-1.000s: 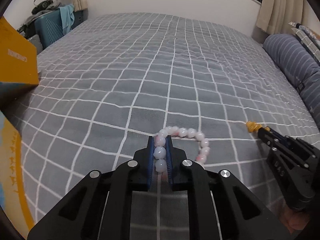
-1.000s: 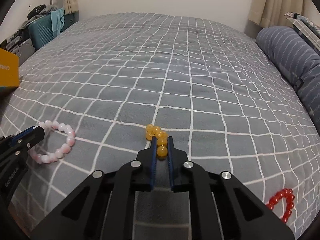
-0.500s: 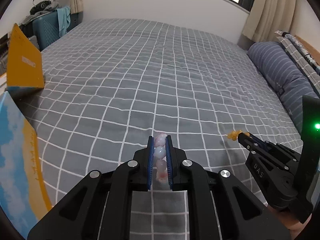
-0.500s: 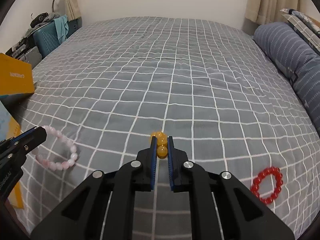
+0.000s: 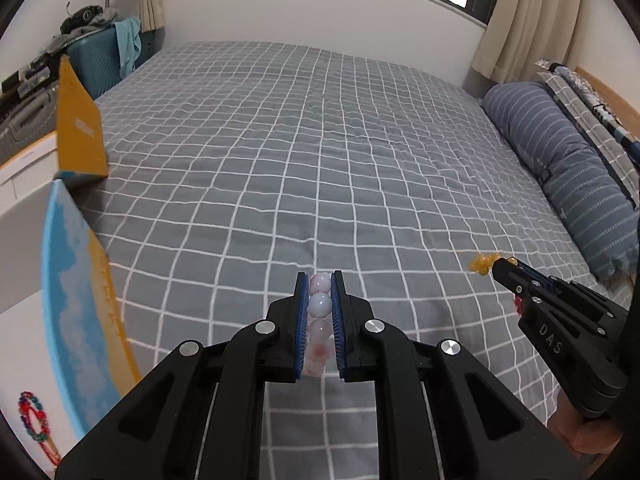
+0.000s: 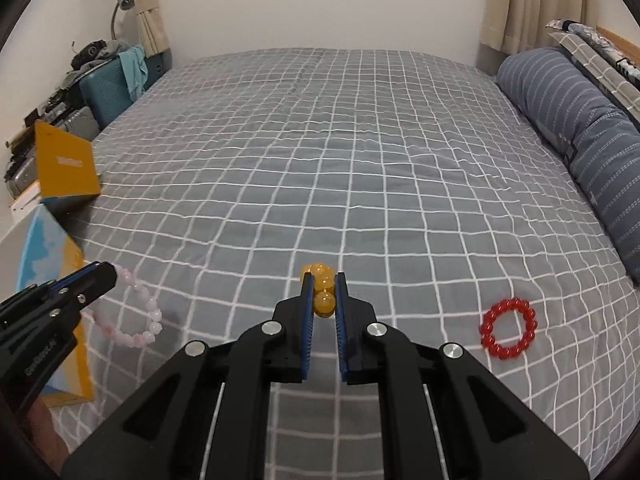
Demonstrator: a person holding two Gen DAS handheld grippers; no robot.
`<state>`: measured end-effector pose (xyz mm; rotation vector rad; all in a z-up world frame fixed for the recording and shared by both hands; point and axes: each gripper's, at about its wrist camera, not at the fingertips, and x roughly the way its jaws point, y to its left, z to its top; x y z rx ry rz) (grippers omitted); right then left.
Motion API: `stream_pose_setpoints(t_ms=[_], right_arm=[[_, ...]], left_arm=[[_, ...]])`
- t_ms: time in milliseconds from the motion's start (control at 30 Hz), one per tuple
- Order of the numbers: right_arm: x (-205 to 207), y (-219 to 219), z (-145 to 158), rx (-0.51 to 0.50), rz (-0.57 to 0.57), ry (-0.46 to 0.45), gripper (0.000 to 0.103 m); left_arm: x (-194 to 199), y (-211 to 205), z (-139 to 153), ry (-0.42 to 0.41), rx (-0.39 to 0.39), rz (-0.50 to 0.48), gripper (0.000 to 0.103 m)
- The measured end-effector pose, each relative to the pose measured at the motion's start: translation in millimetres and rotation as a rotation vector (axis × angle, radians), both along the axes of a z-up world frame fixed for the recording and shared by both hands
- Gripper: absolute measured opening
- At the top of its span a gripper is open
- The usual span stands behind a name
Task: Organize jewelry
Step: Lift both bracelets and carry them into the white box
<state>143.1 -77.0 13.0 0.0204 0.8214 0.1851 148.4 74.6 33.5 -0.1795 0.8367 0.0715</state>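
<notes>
Pink bead bracelet (image 5: 319, 320) pinched between the blue pads of the left gripper (image 5: 320, 292), jaws closed down to bead width; the loop hangs off the tips above the grey checked bedspread (image 5: 320, 160), visible in the right wrist view too (image 6: 136, 320). Yellow bead bracelet (image 6: 322, 288) clamped the same way in the right gripper (image 6: 323, 292), lifted clear of the bed. Red bead bracelet (image 6: 509, 329) lies flat on the bedspread, well right of the right gripper, untouched. Open box (image 5: 76, 280) with blue and yellow walls sits at the left bed edge, just beside the left gripper; a multicoloured bracelet (image 5: 34, 420) lies inside. Striped pillow (image 6: 580, 132) along the right side.
</notes>
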Motion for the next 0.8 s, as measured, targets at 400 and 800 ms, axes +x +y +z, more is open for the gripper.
stream_pose_setpoints(t_ms=[400, 800], right_arm=[[-44, 25, 32, 0.014, 0.050, -0.029, 0.009], [-78, 92, 82, 0.039, 0.189, -0.067, 0.009]], left_arm=[[-51, 19, 37, -0.013, 0.004, -0.001, 0.011], [-101, 67, 88, -0.051, 0.051, 0.097, 0.011]])
